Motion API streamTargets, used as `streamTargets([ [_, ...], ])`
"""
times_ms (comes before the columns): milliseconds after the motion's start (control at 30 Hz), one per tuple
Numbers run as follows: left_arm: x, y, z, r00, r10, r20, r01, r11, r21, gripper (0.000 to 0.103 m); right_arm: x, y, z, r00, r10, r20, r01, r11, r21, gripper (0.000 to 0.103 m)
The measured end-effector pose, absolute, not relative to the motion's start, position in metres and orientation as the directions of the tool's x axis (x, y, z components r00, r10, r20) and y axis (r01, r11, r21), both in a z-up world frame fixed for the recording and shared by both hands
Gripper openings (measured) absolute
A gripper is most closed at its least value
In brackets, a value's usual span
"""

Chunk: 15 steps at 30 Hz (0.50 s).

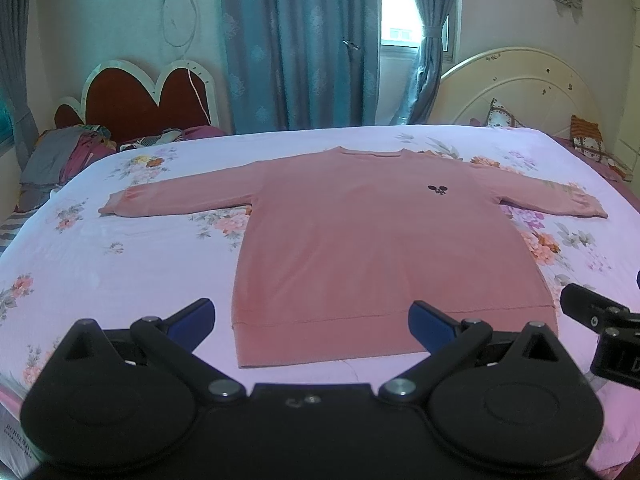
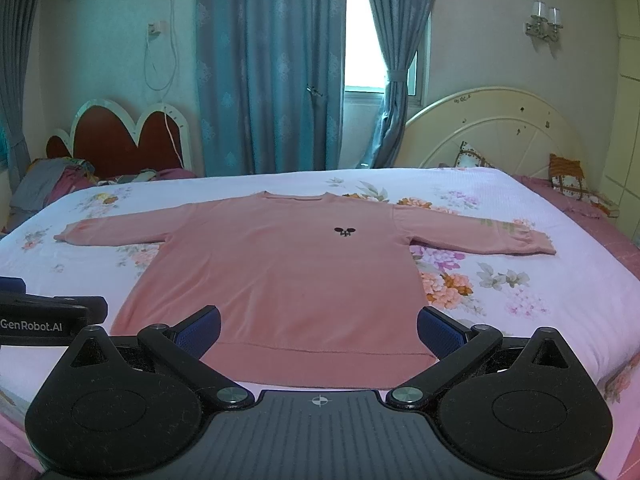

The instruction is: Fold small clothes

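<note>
A pink long-sleeved knit sweater (image 1: 360, 248) lies flat, sleeves spread, on the floral pink bedsheet (image 1: 120, 264) with bare sheet all round, both the left gripper (image 1: 312, 322) and right gripper (image 2: 318, 328), the former marked "GenRobot.AI", gaping empty near its hem.

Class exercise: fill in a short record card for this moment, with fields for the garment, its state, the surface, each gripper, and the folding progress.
garment: pink sweater with a small dark emblem on the chest
state: lying flat, both sleeves spread outward, hem toward the cameras
surface: floral bedsheet
left gripper: open, fingers empty, near the hem
right gripper: open, fingers empty, near the hem
folding progress: no fold made yet
</note>
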State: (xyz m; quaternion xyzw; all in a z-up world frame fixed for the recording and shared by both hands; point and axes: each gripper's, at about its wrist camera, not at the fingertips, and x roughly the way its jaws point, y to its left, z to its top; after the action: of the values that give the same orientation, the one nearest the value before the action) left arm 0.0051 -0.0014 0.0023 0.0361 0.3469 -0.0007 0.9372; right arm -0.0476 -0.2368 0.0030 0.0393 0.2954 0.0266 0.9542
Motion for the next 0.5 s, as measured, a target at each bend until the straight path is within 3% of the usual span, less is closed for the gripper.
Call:
streamTargets([
  [500, 0.02, -0.002, -0.001, 0.754, 0.032, -0.656, 0.019, 0.997, 0.07, 0.103, -0.022, -0.242, 0.001, 0.823, 0.064, -0.565, -0.019, 0.996, 0.085, 0.103],
])
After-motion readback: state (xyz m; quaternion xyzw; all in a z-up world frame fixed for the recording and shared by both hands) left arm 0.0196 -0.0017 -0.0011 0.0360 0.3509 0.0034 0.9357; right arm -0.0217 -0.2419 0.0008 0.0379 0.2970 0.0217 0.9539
